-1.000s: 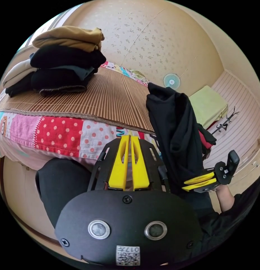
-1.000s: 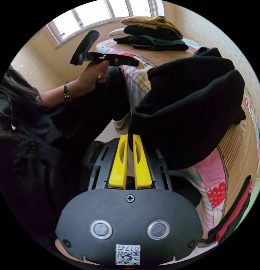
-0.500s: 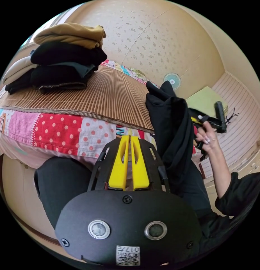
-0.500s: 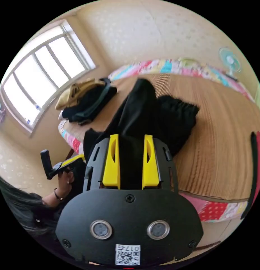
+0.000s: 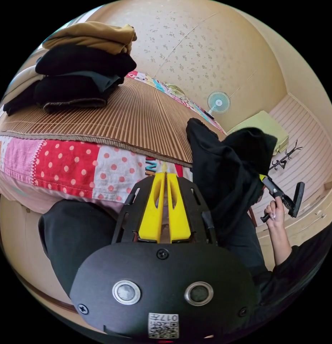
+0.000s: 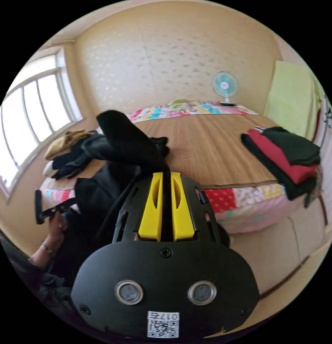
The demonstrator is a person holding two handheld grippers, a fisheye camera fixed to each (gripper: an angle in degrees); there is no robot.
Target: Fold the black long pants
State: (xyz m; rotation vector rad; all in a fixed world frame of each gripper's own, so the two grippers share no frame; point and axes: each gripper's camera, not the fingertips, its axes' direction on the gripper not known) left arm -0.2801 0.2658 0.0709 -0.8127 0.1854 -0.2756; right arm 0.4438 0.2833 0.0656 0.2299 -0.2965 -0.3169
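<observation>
Black long pants [image 6: 132, 143]: bunched and raised off the mat, gripped by the right gripper [image 6: 166, 177], with a strip of black cloth pinched between both yellow jaws, which stand narrow. In the right gripper view, cloth rising toward 11 o'clock from the jaw tips, with more of it hanging toward 8 o'clock in front of the bed edge [image 6: 245, 200].

In the left gripper view, same pants [image 5: 223, 168] at 3 o'clock, draped as a dark mass over the bed's near corner, upper fold hooding the jaw end of the right gripper [image 5: 280, 197]; hand [image 5: 275, 215] wrapped round its handle at 4 o'clock.

Left gripper [image 5: 165, 177]: jaws closed together, almost touching, nothing between them; aimed at the patchwork quilt edge [image 5: 72, 168]. Seen also in the right gripper view [image 6: 47, 211] at 9 o'clock, held in a hand [image 6: 56, 229]; jaw state not readable there.

Woven mat [image 5: 133, 122] covering the bed top. Stack of folded clothes [image 5: 80, 68] at 11 o'clock in the left gripper view, tan piece uppermost. Second stack, red and dark pieces [image 6: 284, 154], at 3 o'clock in the right gripper view, on the mat's corner. Small fan [image 6: 225, 86] against the far wall at 1 o'clock; window [image 6: 26, 122] at 9 o'clock.
</observation>
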